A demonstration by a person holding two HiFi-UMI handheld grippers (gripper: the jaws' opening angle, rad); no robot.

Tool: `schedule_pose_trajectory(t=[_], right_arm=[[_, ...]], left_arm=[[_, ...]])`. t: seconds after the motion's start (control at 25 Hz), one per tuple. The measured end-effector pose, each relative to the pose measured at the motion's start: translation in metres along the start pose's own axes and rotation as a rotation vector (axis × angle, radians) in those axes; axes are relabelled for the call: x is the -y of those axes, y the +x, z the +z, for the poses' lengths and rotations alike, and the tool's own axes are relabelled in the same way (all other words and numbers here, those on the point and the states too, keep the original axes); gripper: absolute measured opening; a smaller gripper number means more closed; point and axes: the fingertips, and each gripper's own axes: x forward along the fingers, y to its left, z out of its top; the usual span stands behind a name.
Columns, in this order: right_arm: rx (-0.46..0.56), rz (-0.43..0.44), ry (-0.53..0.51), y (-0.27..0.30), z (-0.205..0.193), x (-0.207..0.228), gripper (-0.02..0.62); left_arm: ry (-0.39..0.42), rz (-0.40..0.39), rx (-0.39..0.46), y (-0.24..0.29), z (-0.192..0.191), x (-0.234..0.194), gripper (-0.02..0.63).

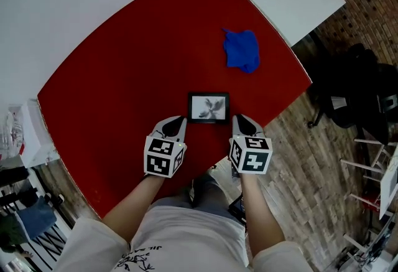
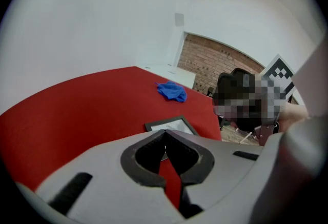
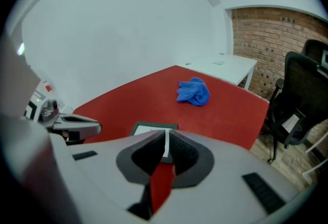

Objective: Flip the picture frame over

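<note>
Picture frame [image 1: 208, 107] lies flat on the red table [image 1: 124, 65], low centre of the head view, print side up. A blue cloth [image 1: 241, 50] sits well apart, toward the upper right.

Left gripper [image 1: 180, 120] is just beside the frame's lower left corner, jaws fully together on nothing. Right gripper [image 1: 239, 118] is just beside the lower right corner. Its jaws are all but closed, with a thin slit at the tips and nothing in it. Neither gripper touches the frame.

Step, my judgement: no grip is in hand. Print side up alone does not tell me whether the flip is done or not yet begun.

If it is not yet done, I need to open one pair of jaws, catch a side rail low at the table, and lift that edge. The other gripper should brace the far rail so the frame pivots and does not slide.
</note>
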Motion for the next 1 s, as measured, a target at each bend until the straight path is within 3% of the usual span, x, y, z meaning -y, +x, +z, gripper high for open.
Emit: schedule_pose_trajectory(t=[0.16, 0.4, 0.72, 1.0], right_arm=[[0.024, 0.003, -0.031, -0.048, -0.002, -0.016, 0.017], [0.057, 0.025, -0.035, -0.100, -0.010, -0.040, 0.006], [0.079, 0.018, 0.014, -0.133, -0.025, -0.059, 0.005], [0.108, -0.002, -0.038, -0.141, -0.029, -0.069, 0.005]], left_arm=[[0.038, 0.002, 0.036, -0.043, 0.014, 0.026, 0.006], [-0.017, 0.058, 0.112, -0.089, 0.021, 0.041, 0.006], [-0.024, 0.065, 0.137, -0.117, 0.008, 0.064, 0.006], [0.013, 0.053, 0.156, -0.125, 0.005, 0.076, 0.006]])
